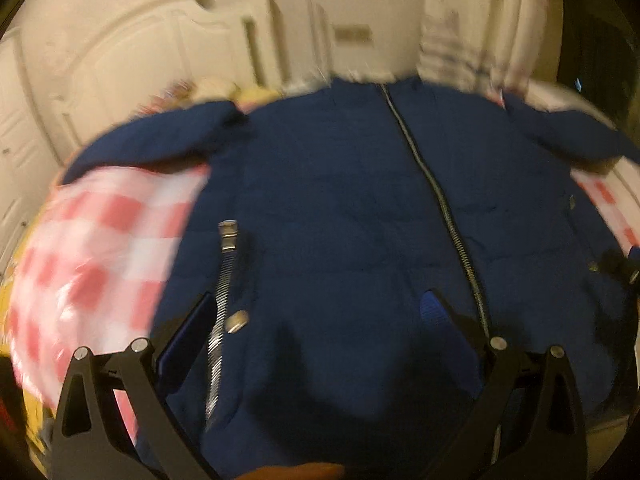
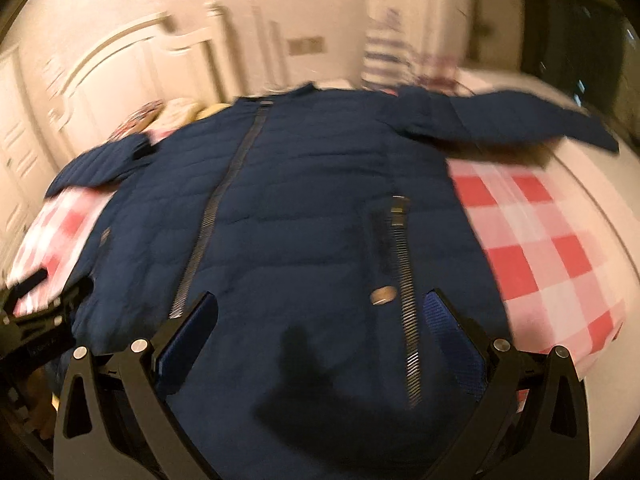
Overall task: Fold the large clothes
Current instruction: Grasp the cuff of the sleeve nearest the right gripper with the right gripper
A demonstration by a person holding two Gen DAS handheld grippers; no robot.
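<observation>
A navy quilted jacket [image 1: 344, 208] lies flat and face up on a red-and-white checked bedsheet [image 1: 100, 232], zipped down the middle, both sleeves spread outward. My left gripper [image 1: 320, 304] hovers open over the jacket's lower left half, by a pocket zipper [image 1: 222, 280] and a metal snap [image 1: 236, 322]. My right gripper [image 2: 322, 304] hovers open over the jacket [image 2: 304, 208] at its lower right half, by the other pocket zipper [image 2: 404, 280]. Nothing is between either pair of fingers. The left gripper's body shows at the left edge of the right wrist view. Both views are motion-blurred.
A cream carved headboard [image 2: 132, 60] stands behind the bed. Pillows or soft items [image 2: 172, 114] lie at the head end. A striped curtain [image 2: 400, 40] hangs at the back right. The checked sheet [image 2: 552, 248] runs out to the bed's right edge.
</observation>
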